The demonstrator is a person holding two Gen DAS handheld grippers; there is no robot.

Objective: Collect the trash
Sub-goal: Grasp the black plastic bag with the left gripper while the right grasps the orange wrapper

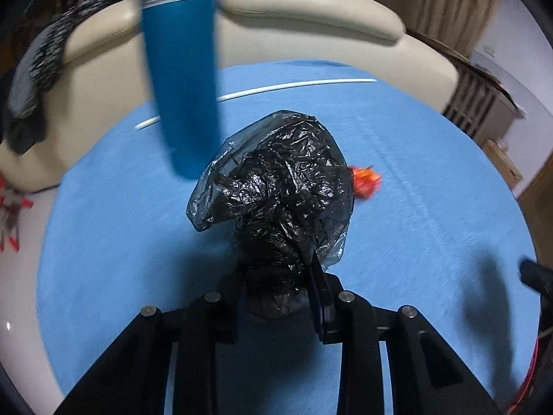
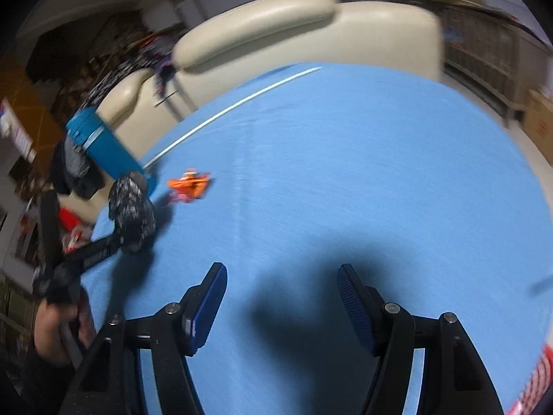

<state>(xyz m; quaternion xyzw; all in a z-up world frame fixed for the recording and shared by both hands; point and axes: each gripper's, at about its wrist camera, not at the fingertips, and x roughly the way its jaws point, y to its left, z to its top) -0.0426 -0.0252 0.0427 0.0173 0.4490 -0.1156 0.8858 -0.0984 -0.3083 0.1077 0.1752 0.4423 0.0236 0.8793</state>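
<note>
Beside the black bag point(image 1: 276, 190) stands a blue bottle point(image 1: 183, 79) (orange wrapper point(image 1: 368, 181) behind).

Wrapper point(image 1: 367, 180) on tablecloth point(image 1: 414, 159), apparently right behind bag point(image 1: 276, 186).

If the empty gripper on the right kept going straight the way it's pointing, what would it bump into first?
Probably just the blue tablecloth. The right hand-held gripper is open and tilts down at bare cloth. The orange wrapper and the black trash bag lie off to its left, out of that line, though depth is hard to judge.
</note>
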